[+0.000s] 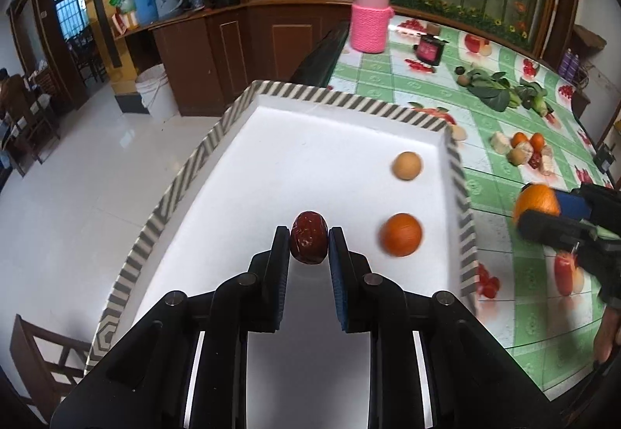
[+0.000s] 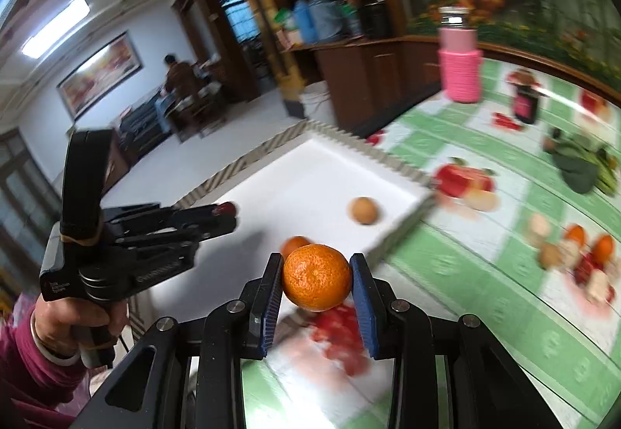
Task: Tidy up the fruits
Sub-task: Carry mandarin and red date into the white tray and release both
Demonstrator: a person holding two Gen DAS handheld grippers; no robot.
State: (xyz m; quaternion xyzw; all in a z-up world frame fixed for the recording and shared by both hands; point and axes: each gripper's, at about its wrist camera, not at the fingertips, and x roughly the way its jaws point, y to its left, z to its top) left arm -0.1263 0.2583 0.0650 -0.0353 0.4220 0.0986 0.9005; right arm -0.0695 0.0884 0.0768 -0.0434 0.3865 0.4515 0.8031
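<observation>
My left gripper (image 1: 309,235) is shut on a dark red jujube (image 1: 309,237) and holds it over the white tray (image 1: 271,141) with its striped rim. An orange (image 1: 400,234) and a small tan round fruit (image 1: 406,165) lie in the tray near its right wall. My right gripper (image 2: 315,266) is shut on an orange mandarin (image 2: 316,277), held just right of the tray's near corner above the tablecloth. In the left wrist view the right gripper (image 1: 543,211) shows at the right edge with the mandarin (image 1: 537,200). The left gripper (image 2: 229,215) shows in the right wrist view over the tray (image 2: 310,172).
A pink bottle (image 1: 369,17) and a dark jar (image 1: 429,48) stand at the back of the green checked tablecloth (image 1: 504,273). Leafy greens (image 1: 500,89) and a pile of small fruits (image 1: 524,151) lie right of the tray. The table edge drops to a white floor on the left.
</observation>
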